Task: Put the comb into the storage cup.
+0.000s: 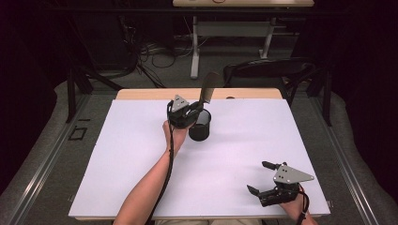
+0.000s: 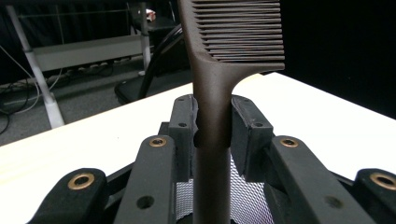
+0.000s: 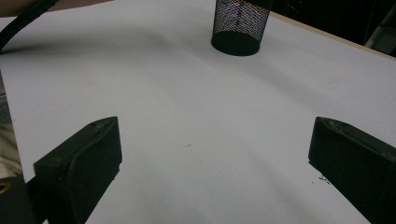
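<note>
Left hand-held gripper (image 1: 194, 111) clamps a dark comb (image 1: 208, 89) by its handle, pads pressed on both sides of the handle just under the teeth, as seen in the left gripper view (image 2: 212, 130). Comb (image 2: 219, 70) stands near upright, teeth end up, tilted slightly; its lower handle runs down toward the black mesh cup (image 1: 200, 125) standing upright on the white counter (image 1: 141, 154) near the far middle. Whether the handle tip is inside the cup, cannot tell. Mesh (image 2: 243, 196) shows right behind the handle. Right hand-held gripper (image 1: 259, 178) sits low at the near right corner of the counter, jaws wide apart, nothing between them, well apart from the cup (image 3: 239, 25).
</note>
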The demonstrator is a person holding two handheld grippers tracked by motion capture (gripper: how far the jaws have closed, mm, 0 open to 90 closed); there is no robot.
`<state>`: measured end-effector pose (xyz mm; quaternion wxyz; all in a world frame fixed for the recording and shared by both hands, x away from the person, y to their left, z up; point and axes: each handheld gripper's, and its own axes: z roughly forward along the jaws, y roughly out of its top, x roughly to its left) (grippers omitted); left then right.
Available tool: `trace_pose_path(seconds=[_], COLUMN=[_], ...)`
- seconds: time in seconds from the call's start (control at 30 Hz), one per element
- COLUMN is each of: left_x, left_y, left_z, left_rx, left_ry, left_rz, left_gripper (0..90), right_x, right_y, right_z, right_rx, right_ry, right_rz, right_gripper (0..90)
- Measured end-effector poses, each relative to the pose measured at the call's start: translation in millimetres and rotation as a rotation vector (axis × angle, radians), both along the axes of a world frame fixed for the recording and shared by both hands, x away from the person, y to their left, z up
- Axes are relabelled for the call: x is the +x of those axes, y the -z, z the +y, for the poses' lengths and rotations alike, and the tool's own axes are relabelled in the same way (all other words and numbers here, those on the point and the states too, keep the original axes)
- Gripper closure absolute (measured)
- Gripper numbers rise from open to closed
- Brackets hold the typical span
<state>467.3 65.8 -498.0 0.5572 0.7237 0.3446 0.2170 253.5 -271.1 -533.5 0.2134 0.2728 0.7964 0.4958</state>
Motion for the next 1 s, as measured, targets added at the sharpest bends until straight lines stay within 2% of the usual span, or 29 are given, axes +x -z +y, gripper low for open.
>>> trace_pose_path(seconds=[0.37, 0.53, 0.6, 0.67, 0.8, 0.87, 0.93, 1.0], left_x=[0.1, -1.6, -2.6, -4.2, -6.8, -8.3, -9.8, -11.4], left_y=[3.1, 3.2, 3.5, 4.0, 3.3, 1.7, -0.3, -3.1], left_z=[-0.2, -0.4, -0.7, 0.5, 2.9, 3.6, 5.2, 7.0], left_rx=[0.014, 0.027, 0.046, 0.041, 0.036, 0.049, 0.058, 0.053], left_ry=[0.004, 0.006, 0.005, 0.012, 0.022, 0.021, 0.023, 0.024], left_rz=[0.019, 0.014, 0.011, 0.009, 0.007, 0.006, 0.007, 0.011], left_gripper=[71.6, 73.6, 73.2, 72.3, 66.3, 58.6, 54.7, 47.3], right_x=[0.3, 0.3, 0.3, 0.3, 0.2, 0.3, 0.5, 0.4], right_y=[0.3, 0.3, 0.5, 0.5, 0.4, 0.3, 0.4, 0.4], right_z=[0.4, 0.3, 0.3, 0.3, 0.6, 0.4, 0.3, 0.4], right_rx=[-0.001, 0.001, 0.004, 0.004, 0.003, 0.0, 0.0, 0.001], right_ry=[-0.004, -0.004, -0.004, -0.005, -0.006, -0.006, -0.006, -0.004], right_rz=[0.003, 0.002, 0.0, 0.0, 0.003, 0.003, 0.002, 0.003], right_gripper=[2.4, 2.4, 2.4, 2.4, 2.4, 2.4, 2.4, 2.4])
